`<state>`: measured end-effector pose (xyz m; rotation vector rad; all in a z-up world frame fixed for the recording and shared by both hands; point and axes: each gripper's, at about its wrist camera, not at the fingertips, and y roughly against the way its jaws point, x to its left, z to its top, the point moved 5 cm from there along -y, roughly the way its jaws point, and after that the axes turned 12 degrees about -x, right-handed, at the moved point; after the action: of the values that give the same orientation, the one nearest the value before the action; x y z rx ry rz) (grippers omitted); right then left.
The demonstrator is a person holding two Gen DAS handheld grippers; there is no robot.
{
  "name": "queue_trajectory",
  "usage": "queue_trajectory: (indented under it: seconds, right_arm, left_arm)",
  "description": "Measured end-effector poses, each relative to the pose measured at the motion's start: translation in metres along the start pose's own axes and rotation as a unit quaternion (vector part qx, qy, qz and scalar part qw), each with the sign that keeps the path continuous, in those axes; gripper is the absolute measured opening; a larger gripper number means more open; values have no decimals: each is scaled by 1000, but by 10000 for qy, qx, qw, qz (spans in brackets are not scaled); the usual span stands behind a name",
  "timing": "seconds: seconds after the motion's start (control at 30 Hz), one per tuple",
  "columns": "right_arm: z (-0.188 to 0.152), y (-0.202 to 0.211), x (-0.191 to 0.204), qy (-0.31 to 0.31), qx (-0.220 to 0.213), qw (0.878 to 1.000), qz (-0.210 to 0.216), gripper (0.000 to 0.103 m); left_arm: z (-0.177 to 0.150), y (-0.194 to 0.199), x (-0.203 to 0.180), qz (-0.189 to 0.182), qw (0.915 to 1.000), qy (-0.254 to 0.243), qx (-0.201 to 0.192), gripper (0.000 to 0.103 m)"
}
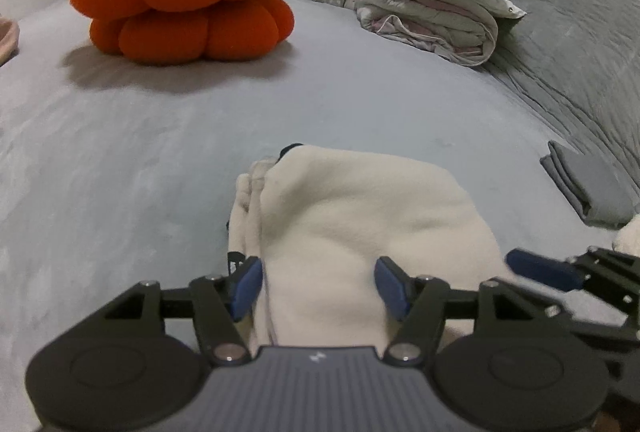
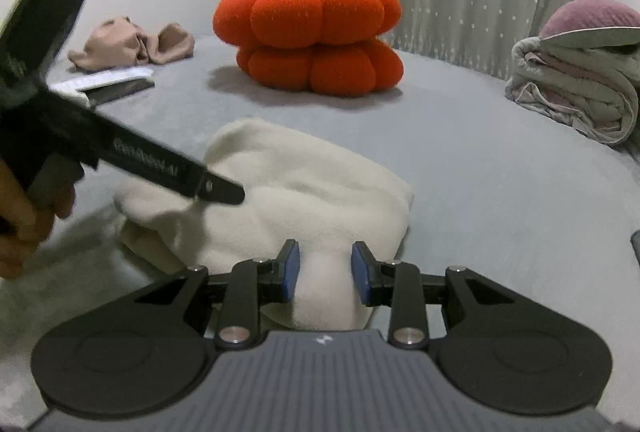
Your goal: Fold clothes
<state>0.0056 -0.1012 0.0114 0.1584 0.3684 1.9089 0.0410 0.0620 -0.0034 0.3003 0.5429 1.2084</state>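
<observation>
On the bed point(image 2: 480, 172), the folded fleece garment point(image 2: 304, 188) lies nearest. Behind it sits the pumpkin cushion point(image 2: 312, 36), with a crumpled garment point(image 2: 132, 46) to its left and a folded quilt point(image 2: 576, 92) to its right.

- A cream fleece garment point(image 1: 360, 216) lies folded into a compact, thick bundle on the grey bed point(image 1: 120, 172), near its front edge.
- Its top layer is smooth and softly humped, with shallow dips rather than sharp creases.
- Along one side the stacked layers show as rounded, rolled edges point(image 1: 248, 200), a little uneven.
- A small dark scrap point(image 1: 294, 147) peeks out at the far corner of the bundle; what it is cannot be told.
- Seen from the right wrist, the cream fleece garment point(image 2: 304, 192) has a rounded far end and a blunt, folded right edge, and its near end sags into a loose lower layer.
</observation>
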Motion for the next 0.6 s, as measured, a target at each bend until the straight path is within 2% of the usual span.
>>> queue_trajectory:
  seconds: [0.2, 0.27, 0.33, 0.47, 0.6]
  right_arm:
    - [14, 16, -3, -484, -66, 9982, 336, 34]
    - [9, 12, 7, -362, 157, 9980, 491, 36]
    - [-3, 4, 16, -65, 333, 9986, 417, 37]
    - [-11, 0, 27, 179, 331, 9987, 331, 37]
    - [-15, 1, 26, 59, 305, 9987, 393, 37]
  left_arm:
    - [0, 2, 10, 22, 9999, 130, 45, 68]
    - [-1, 3, 9, 28, 9999, 99, 48, 69]
    - [-1, 5, 7, 55, 10000, 48, 45, 69]
    - [-2, 7, 7, 86, 9999, 68, 72, 69]
    - [-3, 8, 8, 92, 9999, 69, 65, 69]
